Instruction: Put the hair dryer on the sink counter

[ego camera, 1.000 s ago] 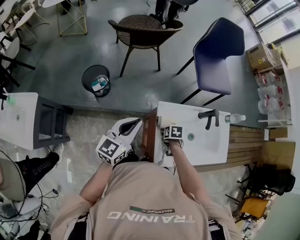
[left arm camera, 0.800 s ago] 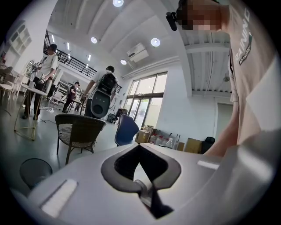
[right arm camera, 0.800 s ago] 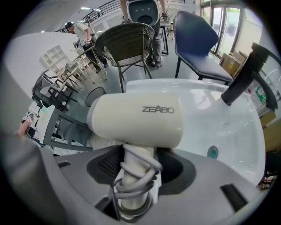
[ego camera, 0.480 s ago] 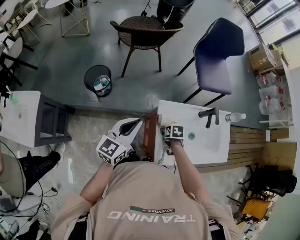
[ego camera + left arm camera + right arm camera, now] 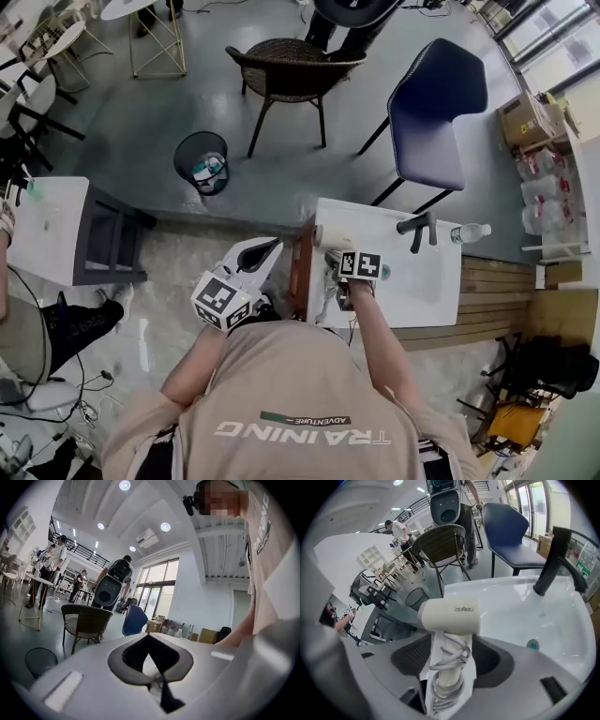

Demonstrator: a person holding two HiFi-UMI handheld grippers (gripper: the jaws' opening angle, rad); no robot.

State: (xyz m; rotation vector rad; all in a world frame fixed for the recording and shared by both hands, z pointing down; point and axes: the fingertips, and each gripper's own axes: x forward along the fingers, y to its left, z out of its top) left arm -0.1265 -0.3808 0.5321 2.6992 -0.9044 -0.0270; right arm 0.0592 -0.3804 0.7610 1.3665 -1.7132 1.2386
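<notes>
The cream hair dryer (image 5: pixel 450 613) lies at the left end of the white sink counter (image 5: pixel 497 597), barrel across, its handle wrapped in grey cord and pointing back at me. My right gripper (image 5: pixel 450 654) is open, with the handle between its dark pads and a gap on each side. In the head view the hair dryer (image 5: pixel 326 236) sits on the sink counter (image 5: pixel 361 218) just ahead of the right gripper (image 5: pixel 336 269). My left gripper (image 5: pixel 265 249) hangs off the counter's left side, shut and empty; in its own view the left gripper (image 5: pixel 149 639) points at the room.
A black faucet (image 5: pixel 417 228) and a water bottle (image 5: pixel 472 232) stand at the back of the basin (image 5: pixel 422 281). Beyond the counter are a blue chair (image 5: pixel 436 103), a wicker chair (image 5: pixel 291 61) and a waste bin (image 5: pixel 202 161). A white table (image 5: pixel 47 234) stands to the left.
My right gripper has drawn back a little to the right, and more of the hair dryer's barrel shows on the counter. The left gripper has hardly moved.
</notes>
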